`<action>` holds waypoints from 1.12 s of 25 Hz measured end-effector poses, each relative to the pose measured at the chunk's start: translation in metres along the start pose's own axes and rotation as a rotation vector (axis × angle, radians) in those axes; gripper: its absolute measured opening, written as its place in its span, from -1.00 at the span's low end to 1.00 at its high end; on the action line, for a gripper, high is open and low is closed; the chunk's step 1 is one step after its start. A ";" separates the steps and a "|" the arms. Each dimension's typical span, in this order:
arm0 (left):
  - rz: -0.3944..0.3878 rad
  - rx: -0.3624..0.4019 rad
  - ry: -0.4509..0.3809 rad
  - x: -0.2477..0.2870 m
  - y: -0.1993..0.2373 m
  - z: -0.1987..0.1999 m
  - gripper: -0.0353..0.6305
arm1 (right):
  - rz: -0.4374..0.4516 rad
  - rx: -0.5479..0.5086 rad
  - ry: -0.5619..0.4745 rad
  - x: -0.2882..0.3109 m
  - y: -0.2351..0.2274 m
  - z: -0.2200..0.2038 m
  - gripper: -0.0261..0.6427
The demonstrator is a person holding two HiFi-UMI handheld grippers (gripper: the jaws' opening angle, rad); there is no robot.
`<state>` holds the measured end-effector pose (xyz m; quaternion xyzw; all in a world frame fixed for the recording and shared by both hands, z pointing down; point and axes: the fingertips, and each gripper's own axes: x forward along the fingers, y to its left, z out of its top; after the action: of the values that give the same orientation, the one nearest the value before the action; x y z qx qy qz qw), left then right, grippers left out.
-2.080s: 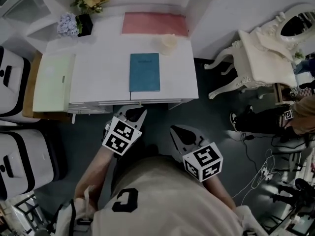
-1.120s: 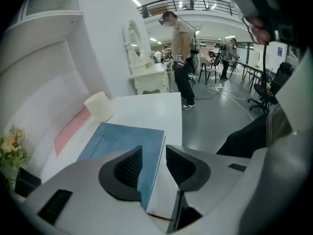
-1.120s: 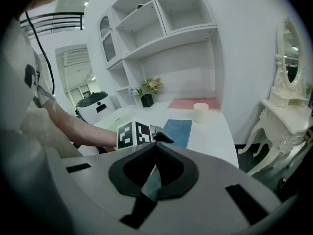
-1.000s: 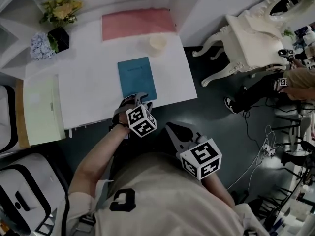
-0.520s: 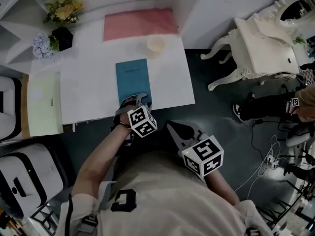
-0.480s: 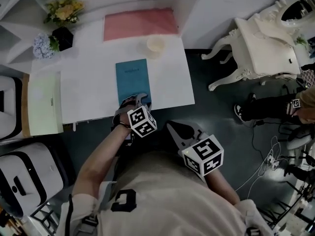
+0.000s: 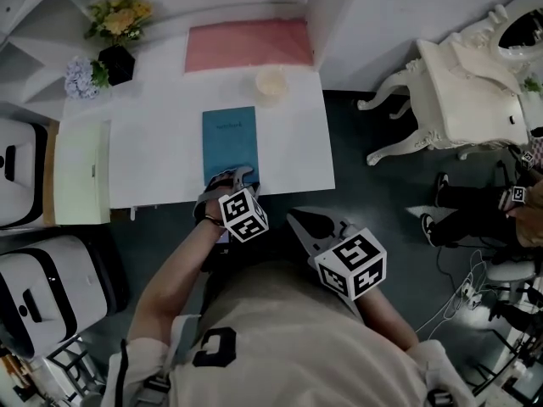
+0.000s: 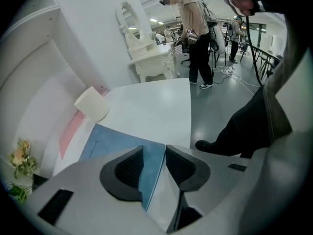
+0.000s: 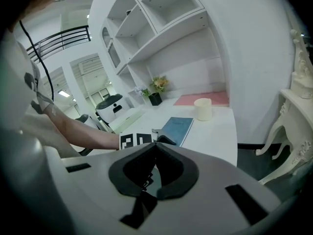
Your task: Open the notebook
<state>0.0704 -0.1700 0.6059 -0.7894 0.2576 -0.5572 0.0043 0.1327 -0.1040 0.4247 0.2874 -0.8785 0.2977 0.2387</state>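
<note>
White desk [image 7: 293, 147] below, my left gripper [image 8: 154, 153] low at its near edge, jaws slightly apart astride a corner of the teal notebook [image 7: 229, 138], right gripper [image 9: 155, 148] closed, held back, cream cup [image 7: 271, 81] beyond.

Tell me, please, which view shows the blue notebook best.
The head view: the blue notebook lies closed, nearly all visible. The left gripper view shows its near corner between the jaws; the right gripper view, a small glimpse.
</note>
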 end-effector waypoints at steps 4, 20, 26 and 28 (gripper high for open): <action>-0.003 0.012 0.002 0.001 0.000 0.000 -0.44 | 0.003 -0.003 0.000 0.001 -0.003 0.003 -0.86; -0.062 -0.008 -0.047 -0.001 -0.006 0.000 -0.69 | -0.014 0.009 -0.016 0.004 -0.004 0.007 -0.86; -0.114 -0.090 -0.054 -0.004 -0.006 0.000 -0.74 | -0.016 0.010 -0.020 0.003 -0.001 0.007 -0.86; -0.133 -0.139 -0.056 -0.004 -0.004 -0.001 -0.75 | -0.019 0.012 -0.023 0.002 -0.001 0.006 -0.86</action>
<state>0.0705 -0.1643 0.6043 -0.8182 0.2425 -0.5150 -0.0801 0.1302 -0.1097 0.4220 0.3006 -0.8766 0.2974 0.2298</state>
